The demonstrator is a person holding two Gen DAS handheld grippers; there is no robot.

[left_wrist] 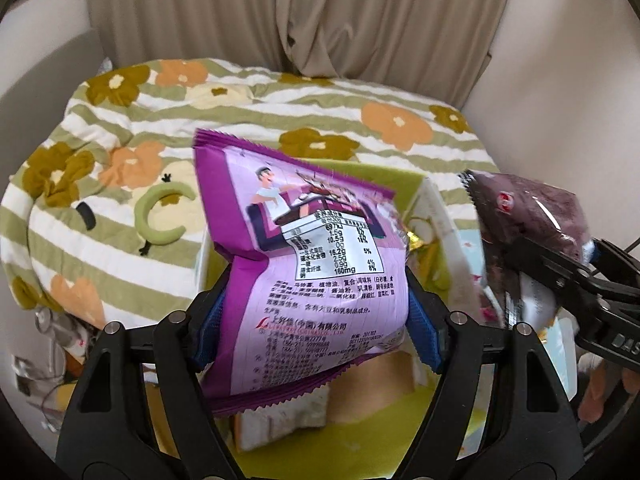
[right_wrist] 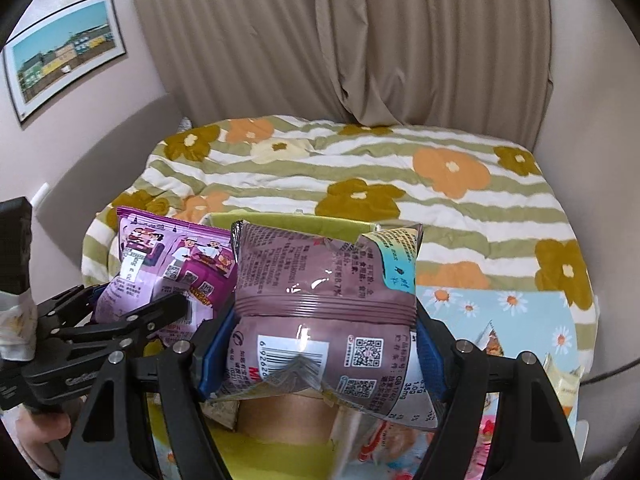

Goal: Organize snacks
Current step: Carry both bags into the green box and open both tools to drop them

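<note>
Two claws (left, right), two snack packets

Both wrist cameras look steeply down, close, side by side, sharing the flowered bedspread and curtain.

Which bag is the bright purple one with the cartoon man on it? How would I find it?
Find the bed with the green-striped flowered blanket. In front of it, two black grippers each hold a snack bag above a yellow-green box. The bright purple bag is pinched in the left gripper; unlike the dull brownish-purple bag beside it in the right gripper, it shows a cartoon man.
</note>
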